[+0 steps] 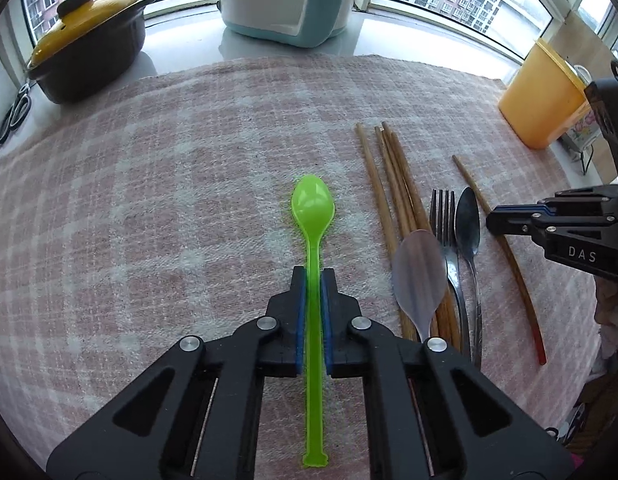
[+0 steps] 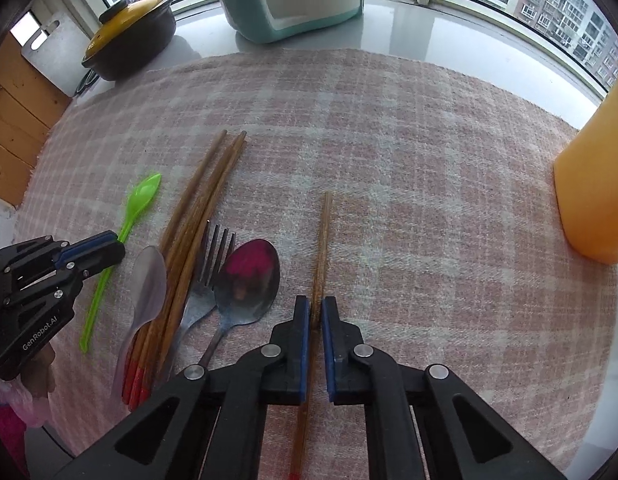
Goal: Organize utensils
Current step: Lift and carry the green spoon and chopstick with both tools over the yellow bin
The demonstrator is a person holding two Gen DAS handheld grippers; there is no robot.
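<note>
A green plastic spoon [image 1: 313,204] is gripped mid-handle betw. the blue pads [image 1: 301,312] of the left gripper [image 1: 313,276], jaws closed tight on it; bowl points fwd, handle end runs back under the gripper body, spoon low over the pink checked cloth [image 1: 169,200]. Just to its right the sorted group is laid: a clear plastic spoon [image 1: 419,276] resting on a bundle of wooden chopsticks [image 1: 389,200], then a metal fork [image 1: 445,220] and a metal spoon [image 1: 467,220], all roughly parallel, touching or nearly so. Further right a single wooden chopstick [image 2: 321,248] is pinched betw. the jaws of the right gripper [image 2: 316,304], nearly closed on it, tip fwd, red end toward the camera. Wide open cloth is seen left of the green spoon and right of the single chopstick. Cloth's far edge is bordered by the grey counter w/ a dark clay pot w/ yellow lid [image 1: 89,40], a white-and-teal appliance [image 1: 285,0], and an orange container [image 1: 541,100] at the right edge.
</note>
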